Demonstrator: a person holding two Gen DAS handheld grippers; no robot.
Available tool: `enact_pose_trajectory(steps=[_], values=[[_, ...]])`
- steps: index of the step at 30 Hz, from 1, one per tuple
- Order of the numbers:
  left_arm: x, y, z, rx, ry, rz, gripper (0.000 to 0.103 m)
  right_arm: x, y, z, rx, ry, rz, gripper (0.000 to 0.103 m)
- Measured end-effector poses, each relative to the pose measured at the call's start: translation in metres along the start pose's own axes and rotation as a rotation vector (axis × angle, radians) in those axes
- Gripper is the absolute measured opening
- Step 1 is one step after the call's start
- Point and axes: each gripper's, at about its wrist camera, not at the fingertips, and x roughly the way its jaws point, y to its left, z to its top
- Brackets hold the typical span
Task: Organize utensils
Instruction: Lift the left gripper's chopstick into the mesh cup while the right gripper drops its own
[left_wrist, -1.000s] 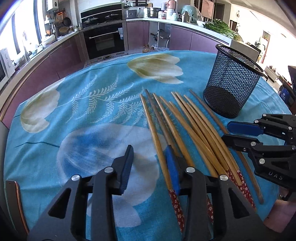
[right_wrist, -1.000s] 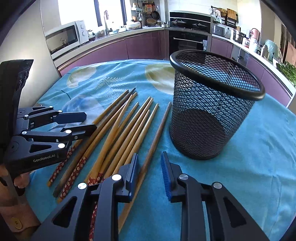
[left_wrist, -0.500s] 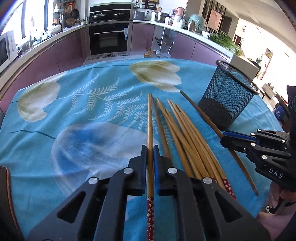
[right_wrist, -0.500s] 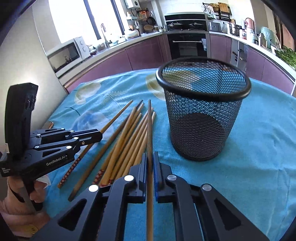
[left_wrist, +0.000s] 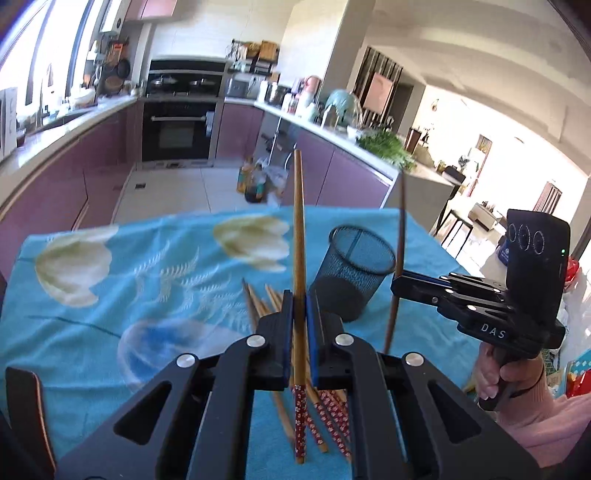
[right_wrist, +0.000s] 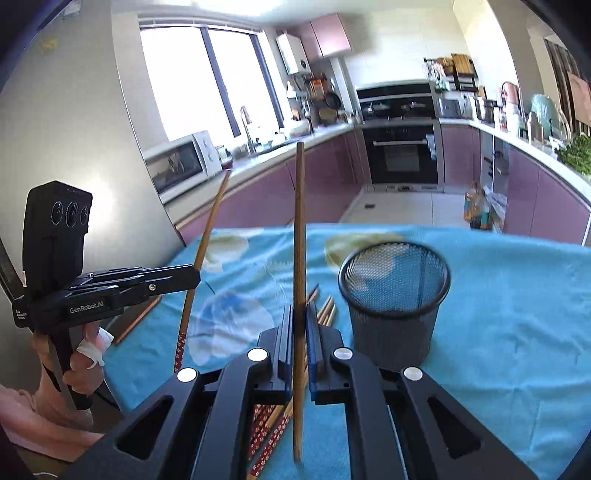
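Left wrist view: the left gripper (left_wrist: 299, 325) is clenching a light chopstick (left_wrist: 298, 236) with a red flowered end, its plain tip pointing up and away over the table (left_wrist: 74, 332) toward the far edge. The mesh cup (left_wrist: 356, 273) is standing near the table's right edge, nothing showing inside it, with the remaining chopsticks (left_wrist: 325, 410) lying in a fan between it and the near edge. The right gripper (left_wrist: 397, 286), borne by a hand (left_wrist: 495, 376), is clamping a dark chopstick (left_wrist: 400, 229) just right of the cup. Step in hand, by my reading: both sticks are being carried off the cloth toward the cup. Next, each stick is needing to be swung over the rim, tipped end-down, and let go only once its end is inside. Against the first earlier picture, this gripper is no longer open over the fan, and the view is now looking higher, so the stick is clear of the cloth. Right wrist view: the right gripper (right_wrist: 299, 332) is clenching the dark chopstick (right_wrist: 299, 229), tip up, with the cup (right_wrist: 393, 291) just to its right, toward the table's right edge. The left gripper (right_wrist: 197, 277), in a hand (right_wrist: 79, 365), is holding the flowered stick (right_wrist: 207, 240) aslant toward the left edge. The loose sticks (right_wrist: 267, 435) are lying by the near edge. Against the first earlier picture, these jaws are now shut on a stick, and the cup is showing lower and farther off.
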Motion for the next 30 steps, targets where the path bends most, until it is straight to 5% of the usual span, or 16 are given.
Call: enact_pose_trajectory(steps=[8, 19, 25, 30], values=[[-0.01, -0.029, 0.04, 0.032, -0.156, -0.084, 0.007, -0.028, -0.003, 0.039, -0.036, -0.127, -0.004, 0.006], [0.04, -0.057, 0.097, -0.004, -0.304, -0.132, 0.007, -0.039, -0.03, 0.081, -0.065, -0.227, -0.085, 0.006], [0.083, -0.065, 0.098, -0.002, -0.284, -0.096, 0.007, -0.02, -0.051, 0.083, -0.048, -0.206, -0.134, 0.006], [0.118, -0.064, 0.075, 0.01, -0.21, -0.057, 0.008, 0.009, -0.063, 0.071, -0.035, -0.108, -0.141, 0.005]])
